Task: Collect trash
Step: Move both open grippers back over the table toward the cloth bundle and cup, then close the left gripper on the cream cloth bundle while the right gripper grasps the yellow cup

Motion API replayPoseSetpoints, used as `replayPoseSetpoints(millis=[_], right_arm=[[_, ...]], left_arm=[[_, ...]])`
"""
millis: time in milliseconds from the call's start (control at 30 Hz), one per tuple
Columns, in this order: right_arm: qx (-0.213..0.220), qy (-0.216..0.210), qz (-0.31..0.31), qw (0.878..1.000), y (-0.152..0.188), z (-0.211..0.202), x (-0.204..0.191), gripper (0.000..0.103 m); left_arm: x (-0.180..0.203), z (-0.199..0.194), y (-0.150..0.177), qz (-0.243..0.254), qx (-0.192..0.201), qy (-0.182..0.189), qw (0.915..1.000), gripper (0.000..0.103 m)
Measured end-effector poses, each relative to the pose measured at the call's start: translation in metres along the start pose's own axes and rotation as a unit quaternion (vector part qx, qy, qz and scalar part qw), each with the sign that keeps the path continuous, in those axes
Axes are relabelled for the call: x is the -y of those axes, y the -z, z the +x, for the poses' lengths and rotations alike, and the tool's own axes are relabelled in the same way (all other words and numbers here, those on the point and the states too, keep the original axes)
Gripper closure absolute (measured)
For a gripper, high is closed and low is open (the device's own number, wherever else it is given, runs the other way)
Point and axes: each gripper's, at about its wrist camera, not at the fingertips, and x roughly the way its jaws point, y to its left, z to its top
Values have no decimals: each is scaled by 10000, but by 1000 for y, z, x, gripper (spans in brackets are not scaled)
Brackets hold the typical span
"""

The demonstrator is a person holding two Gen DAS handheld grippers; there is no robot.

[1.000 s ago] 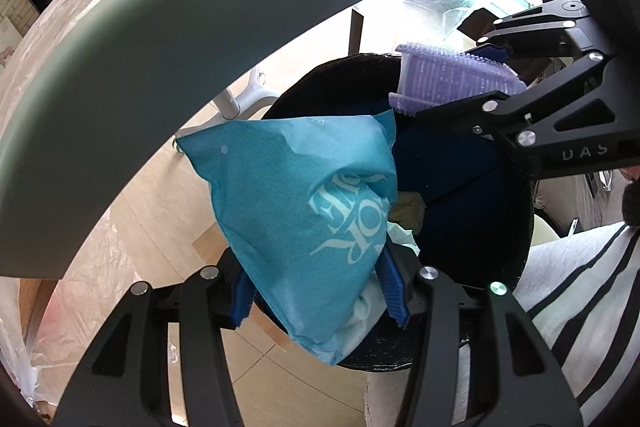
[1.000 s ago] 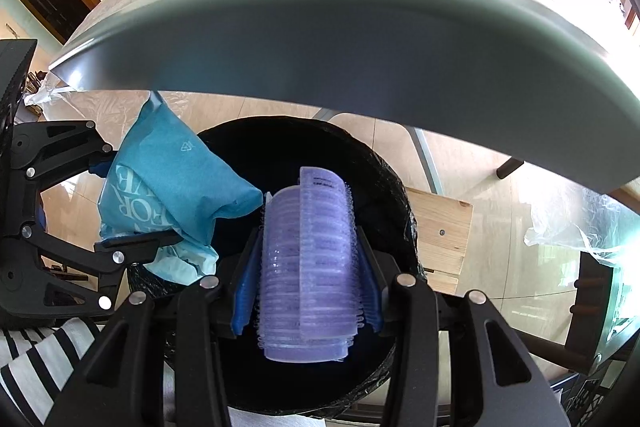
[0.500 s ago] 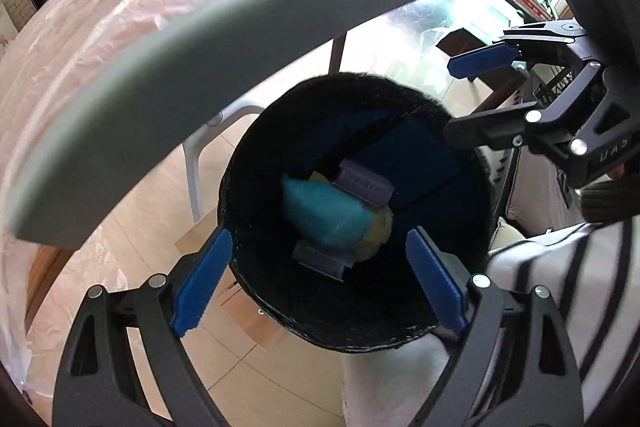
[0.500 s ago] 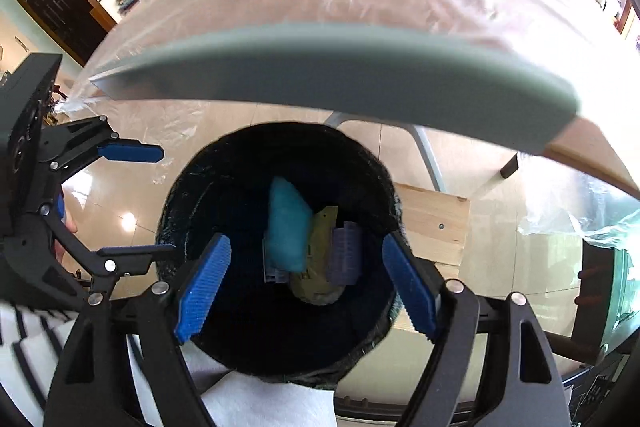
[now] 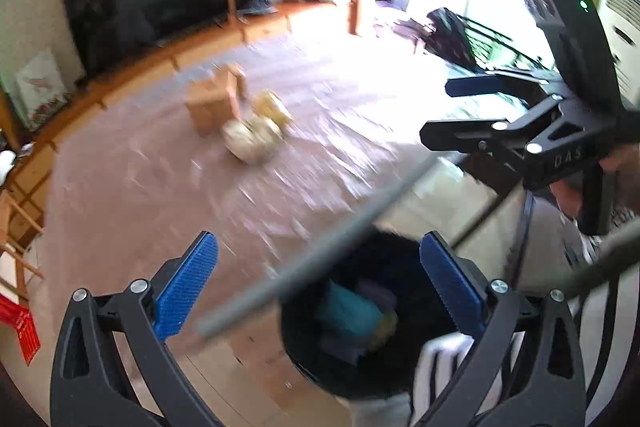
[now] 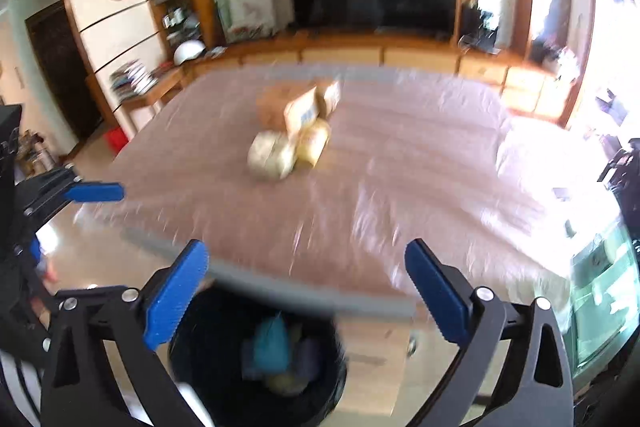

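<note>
The left gripper (image 5: 318, 283) hangs above the near edge of the tabletop (image 5: 132, 187) with its jaws opening wide and nothing between the blue pads (image 5: 186, 285); the right gripper (image 6: 306, 287) hangs beside it, jaws likewise opening, nothing between them; each shows at the side of the other's view, apart from it.

Below both, on the floor just off the near edge, stands a black bin (image 6: 192, 379), upright with its round mouth facing up; part of its rim is hidden under the grey edge of the tabletop (image 6: 280, 291). Inside lies collected trash: a teal bag (image 6: 272, 345), a purple piece (image 5: 376, 293) against it, and something yellowish (image 6: 286, 383) beneath; blur hides which way any of them points.

On the tabletop, well away from the near edge and about mid-way across, a cluster of trash remains: a brown cardboard box (image 6: 280, 105), a smaller printed carton (image 6: 306, 113) leaning on it, a pale crumpled bundle (image 6: 270, 155) and a yellow packet (image 6: 314, 141) touching it; the packet's long axis runs from near edge to far edge, slightly slanted.

A clear plastic sheet (image 6: 460, 167) covers the top; between the cluster and every edge the surface is open.
</note>
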Motion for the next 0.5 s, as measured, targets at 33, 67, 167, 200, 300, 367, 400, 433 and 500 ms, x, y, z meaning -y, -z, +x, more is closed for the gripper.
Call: replayPoseSetpoints(millis=[33, 67, 167, 200, 300, 367, 400, 433, 500], right_arm=[[10, -73, 51, 10000, -12, 8, 1, 5], [-29, -117, 123, 9999, -19, 16, 6, 5], [-123, -41, 437, 9990, -44, 40, 7, 5], [-165, 68, 508, 9986, -53, 52, 8, 5], [-453, -32, 643, 9969, -73, 86, 8, 5], [-635, -115, 805, 9947, -78, 102, 12, 11], [-764, -159, 873, 9931, -78, 111, 13, 18], [-890, -180, 942, 9914, -81, 119, 16, 20], [-1098, -287, 1082, 9876, -83, 137, 20, 27]], left_arm=[[-8, 2, -7, -45, -5, -50, 10000, 2], [-15, 9, -12, -122, -64, -87, 9999, 2], [-31, 29, -22, -341, -163, -290, 9989, 2], [-36, 38, -25, -389, -298, -343, 9982, 2], [-47, 60, -34, -359, -441, -420, 9975, 2], [-49, 70, -36, -353, -518, -438, 9971, 2], [-52, 76, -38, -368, -551, -442, 9968, 2], [-54, 82, -40, -380, -592, -433, 9966, 2], [-57, 91, -42, -378, -676, -400, 9962, 2]])
